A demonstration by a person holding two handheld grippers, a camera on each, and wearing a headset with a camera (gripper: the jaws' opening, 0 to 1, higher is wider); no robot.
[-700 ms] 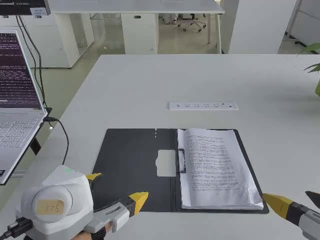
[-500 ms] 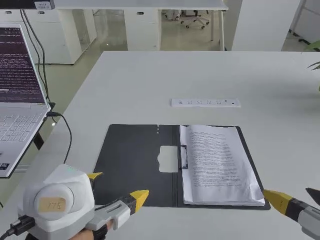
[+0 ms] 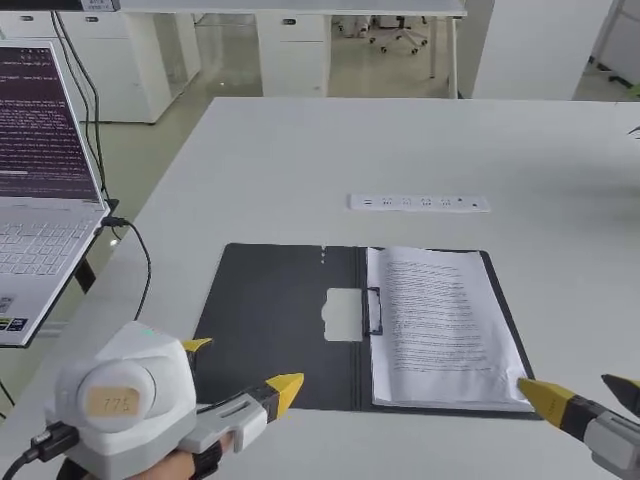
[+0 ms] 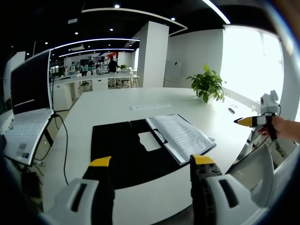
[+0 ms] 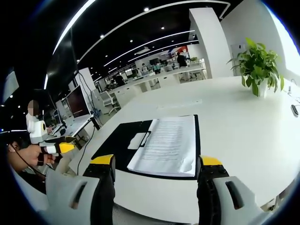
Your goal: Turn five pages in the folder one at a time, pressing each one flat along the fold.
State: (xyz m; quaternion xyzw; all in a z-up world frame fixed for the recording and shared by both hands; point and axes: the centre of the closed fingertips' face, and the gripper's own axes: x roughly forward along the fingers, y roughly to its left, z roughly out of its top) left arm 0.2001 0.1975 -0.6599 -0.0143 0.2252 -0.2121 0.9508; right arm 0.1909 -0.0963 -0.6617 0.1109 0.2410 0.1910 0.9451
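Black folder [image 3: 270, 320] lies open on a white table [image 3: 400, 140], its stack of printed pages [image 3: 450, 325] resting on the right half. The left gripper [image 3: 243, 365] hovers by the folder's near left corner, jaws spread wide and empty. The right gripper [image 3: 572, 388] hangs just beside the near right corner, jaws likewise apart, holding nothing. A power strip [image 3: 420, 203] lies beyond the folder, and a laptop [image 3: 40, 200] stands open to the left.

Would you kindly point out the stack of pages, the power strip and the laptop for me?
stack of pages [image 3: 445, 325], head view, middle of the top sheet.
power strip [image 3: 419, 203], head view, centre of its top face.
laptop [image 3: 40, 255], head view, on its keyboard.
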